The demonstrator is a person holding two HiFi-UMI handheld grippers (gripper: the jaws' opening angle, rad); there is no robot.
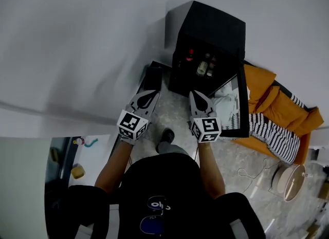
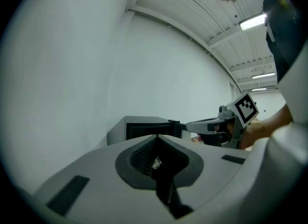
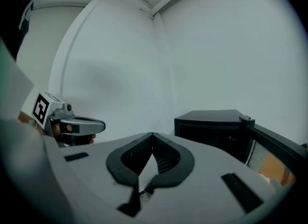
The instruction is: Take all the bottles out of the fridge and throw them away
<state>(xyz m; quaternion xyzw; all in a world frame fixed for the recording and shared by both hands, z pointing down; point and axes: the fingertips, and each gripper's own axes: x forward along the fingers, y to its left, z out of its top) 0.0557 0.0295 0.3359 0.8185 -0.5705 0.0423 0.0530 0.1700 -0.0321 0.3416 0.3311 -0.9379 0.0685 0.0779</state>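
Both left gripper (image 1: 149, 95) and right gripper (image 1: 198, 96): fingers shut, empty, facing the fridge (image 1: 211, 27)
Widen your right fingers, reach to 12 o'clock for the bottles (image 1: 203, 67), keeping off the door (image 1: 243, 109) at 2 o'clock

bottles (image 1: 202, 67) inside the fridge (image 1: 213, 24) are too small to count.
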